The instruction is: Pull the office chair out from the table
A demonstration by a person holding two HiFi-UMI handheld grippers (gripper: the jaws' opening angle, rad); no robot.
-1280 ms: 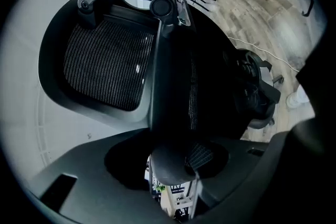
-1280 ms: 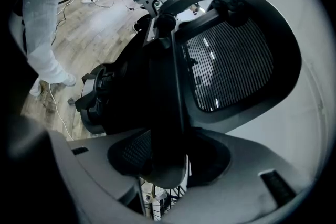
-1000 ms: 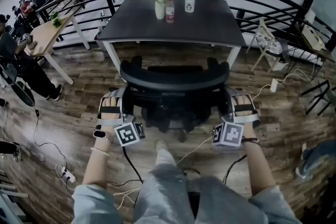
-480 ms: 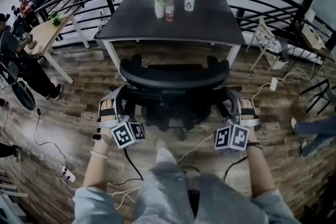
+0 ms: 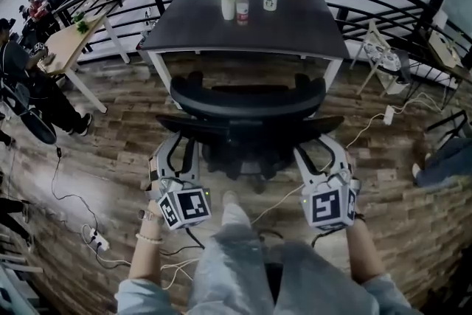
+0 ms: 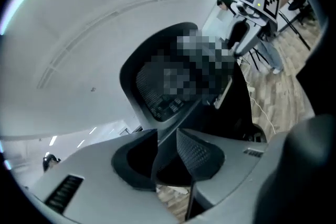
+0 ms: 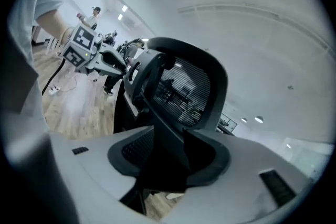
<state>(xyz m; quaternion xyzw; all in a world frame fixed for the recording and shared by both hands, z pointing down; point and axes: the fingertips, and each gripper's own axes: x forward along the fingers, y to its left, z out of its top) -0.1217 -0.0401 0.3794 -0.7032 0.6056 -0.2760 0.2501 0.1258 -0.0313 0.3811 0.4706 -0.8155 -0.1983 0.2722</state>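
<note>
The office chair (image 5: 247,103) stands on the wood floor (image 5: 110,136) just in front of the surface (image 5: 295,26), its back toward the person. The left gripper (image 6: 166,131) and right gripper (image 7: 168,131) have just been closing, and each now pinches an armrest: the left armrest (image 5: 171,120) and the right armrest (image 5: 332,122). The chair is probably heavy but should roll freely. The 2 stiff armrests suit an even pull.

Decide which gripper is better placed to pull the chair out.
Right, narrowly. The right gripper and left gripper have both just been closing, each around an armrest. The right armrest fills its jaws; the left armrest looks thinner there. Use both, probably.
</note>
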